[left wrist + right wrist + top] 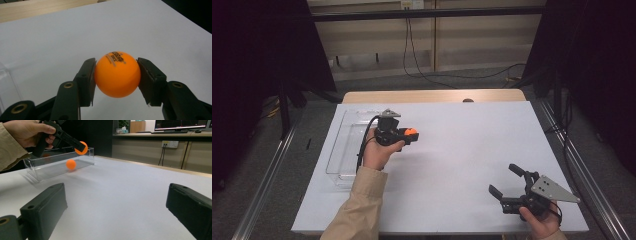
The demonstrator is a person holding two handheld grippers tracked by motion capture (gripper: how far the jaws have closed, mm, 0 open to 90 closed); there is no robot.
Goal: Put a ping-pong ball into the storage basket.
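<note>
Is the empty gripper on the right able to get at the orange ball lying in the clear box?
Probably yes. The right gripper is open, bare table lies between, and the clear box holding the ball looks open-topped, though the left gripper hovers there.

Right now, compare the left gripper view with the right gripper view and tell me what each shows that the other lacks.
The left gripper view alone gives the black print on the held orange ball and both pads pressing its sides. The right gripper view alone gives a second orange ball seen inside the clear box, the right hand-held gripper with its jaws wide apart and nothing between them, and the person's hand. Both share the held ball, the left hand-held gripper, and the white tabletop.
</note>
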